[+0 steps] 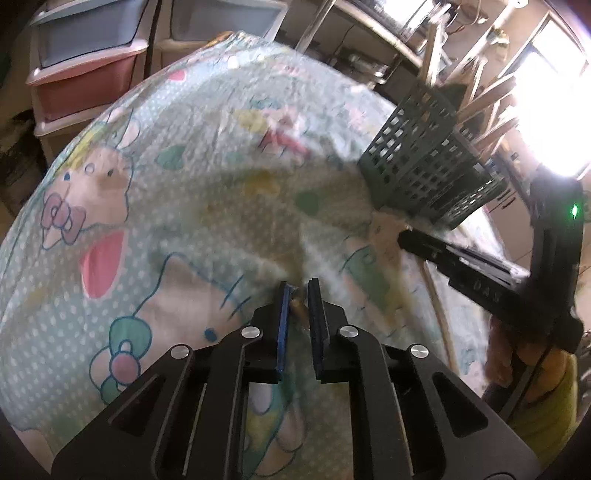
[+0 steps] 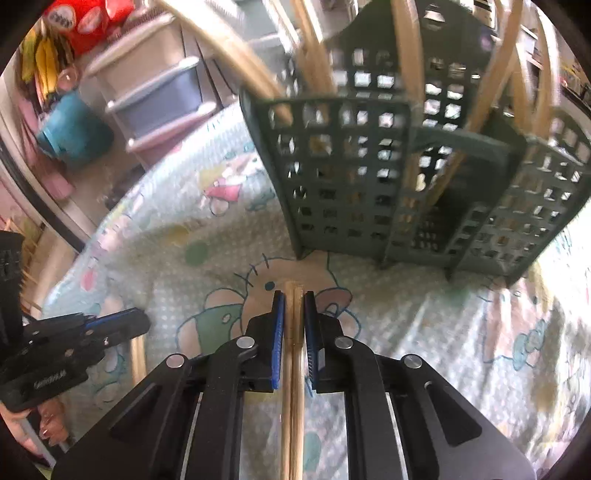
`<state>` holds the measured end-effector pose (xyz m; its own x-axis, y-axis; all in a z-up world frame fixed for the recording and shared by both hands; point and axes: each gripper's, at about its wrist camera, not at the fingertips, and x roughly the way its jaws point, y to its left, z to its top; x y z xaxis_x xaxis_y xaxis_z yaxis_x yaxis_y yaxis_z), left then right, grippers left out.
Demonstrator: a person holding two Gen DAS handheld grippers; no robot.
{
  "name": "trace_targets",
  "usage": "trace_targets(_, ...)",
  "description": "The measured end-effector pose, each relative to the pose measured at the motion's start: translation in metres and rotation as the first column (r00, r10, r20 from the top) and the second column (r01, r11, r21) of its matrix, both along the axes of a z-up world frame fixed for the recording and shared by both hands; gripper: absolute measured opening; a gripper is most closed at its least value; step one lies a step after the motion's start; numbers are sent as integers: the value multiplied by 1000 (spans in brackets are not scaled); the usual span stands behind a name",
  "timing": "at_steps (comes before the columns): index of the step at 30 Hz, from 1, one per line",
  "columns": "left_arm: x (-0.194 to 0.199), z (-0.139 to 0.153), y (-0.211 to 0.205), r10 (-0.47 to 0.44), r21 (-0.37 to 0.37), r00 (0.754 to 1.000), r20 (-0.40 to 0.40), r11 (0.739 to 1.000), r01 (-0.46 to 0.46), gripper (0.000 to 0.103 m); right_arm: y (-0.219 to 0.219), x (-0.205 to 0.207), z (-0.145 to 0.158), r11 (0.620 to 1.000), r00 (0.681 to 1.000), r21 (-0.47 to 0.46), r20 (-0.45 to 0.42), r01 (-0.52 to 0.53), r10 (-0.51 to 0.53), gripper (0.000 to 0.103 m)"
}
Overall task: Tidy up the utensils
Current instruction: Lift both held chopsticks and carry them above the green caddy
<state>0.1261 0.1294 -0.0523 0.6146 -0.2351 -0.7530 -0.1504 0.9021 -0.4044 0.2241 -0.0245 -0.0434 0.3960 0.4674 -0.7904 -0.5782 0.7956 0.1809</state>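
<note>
A grey-green lattice utensil caddy (image 2: pixel 354 173) stands on the cartoon-print cloth (image 2: pixel 207 229) and holds several wooden utensils (image 2: pixel 410 62). It also shows in the left wrist view (image 1: pixel 421 158). My right gripper (image 2: pixel 294 299) is shut on a wooden utensil handle (image 2: pixel 293 369) that runs back between the jaws, a short way in front of the caddy. My left gripper (image 1: pixel 298 291) is nearly closed on the tip of a wooden utensil (image 1: pixel 297 304); most of that utensil is hidden. The right gripper shows in the left wrist view (image 1: pixel 410 240), and the left gripper shows in the right wrist view (image 2: pixel 140 321).
Plastic drawer units (image 1: pixel 88 66) stand beyond the far edge of the cloth. A blue bucket (image 2: pixel 74 129) and red packaging (image 2: pixel 88 18) sit on the floor at the left. A bright window (image 1: pixel 546 110) is behind the caddy.
</note>
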Motion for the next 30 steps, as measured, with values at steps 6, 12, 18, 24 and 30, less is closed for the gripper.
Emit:
trace_targets(6, -3, 52, -19, -57, 54, 987, 153, 997, 49, 5, -38, -18, 39, 991, 997, 128, 67, 40, -49, 11)
trace_targets(12, 3, 97, -45, -129, 87, 956, 263, 990, 110, 3, -79, -38, 85, 968, 981, 241, 161, 66, -107, 10)
trace_targets(18, 9, 139, -73, -191, 123, 913, 361, 980, 157, 3, -118, -52, 124, 947, 940, 306, 284, 97, -188, 8)
trace_targets(24, 18, 176, -92, -222, 150, 870, 440, 973, 173, 3, -131, -55, 152, 929, 890, 351, 376, 119, -256, 6)
trace_targets(30, 27, 210, -108, -228, 192, 822, 522, 970, 147, 3, -151, -50, 174, 909, 859, 393, 411, 136, -306, 6)
